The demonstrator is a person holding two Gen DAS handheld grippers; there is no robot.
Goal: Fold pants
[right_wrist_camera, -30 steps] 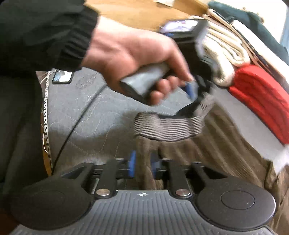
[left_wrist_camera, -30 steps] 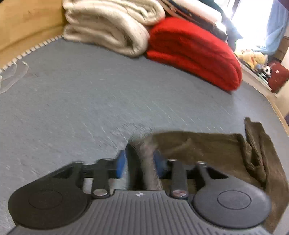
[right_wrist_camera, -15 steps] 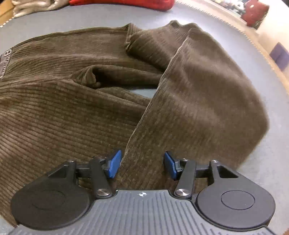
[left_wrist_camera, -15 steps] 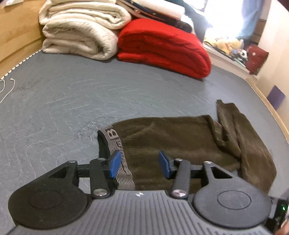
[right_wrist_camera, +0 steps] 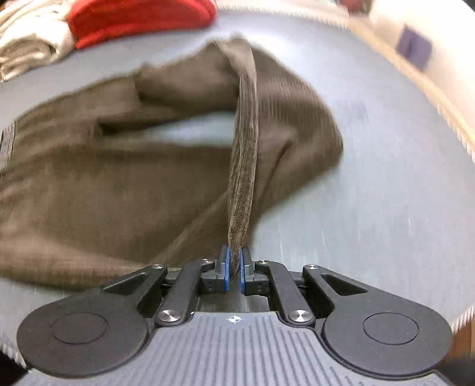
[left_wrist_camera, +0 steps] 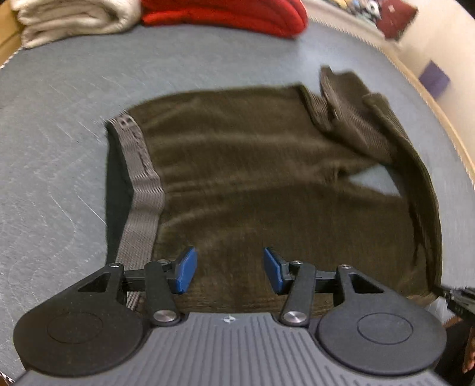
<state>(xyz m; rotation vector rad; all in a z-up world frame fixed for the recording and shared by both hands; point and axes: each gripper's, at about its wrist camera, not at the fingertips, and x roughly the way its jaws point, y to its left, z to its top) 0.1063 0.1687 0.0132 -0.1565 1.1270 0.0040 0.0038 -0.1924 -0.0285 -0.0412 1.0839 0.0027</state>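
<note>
Brown corduroy pants [left_wrist_camera: 267, 184] lie on the grey bed cover, with the grey striped waistband [left_wrist_camera: 139, 184] at the left and the legs bunched at the right. My left gripper [left_wrist_camera: 229, 273] is open and empty, hovering over the near edge of the pants beside the waistband. My right gripper [right_wrist_camera: 234, 267] is shut on an edge of the pants leg [right_wrist_camera: 243, 142] and lifts it into a raised ridge of fabric. The rest of the pants [right_wrist_camera: 89, 178] spreads flat to the left in the right wrist view.
A folded red blanket [left_wrist_camera: 225, 14] and cream blankets [left_wrist_camera: 74, 17] are stacked at the far end of the grey bed cover [left_wrist_camera: 53, 124]. The bed's wooden edge [left_wrist_camera: 439, 112] runs along the right. The red blanket [right_wrist_camera: 139, 17] also shows in the right wrist view.
My left gripper let go of the waistband, which now lies flat, and moved closer over the pants. My right gripper shut on the leg edge and lifted it.
</note>
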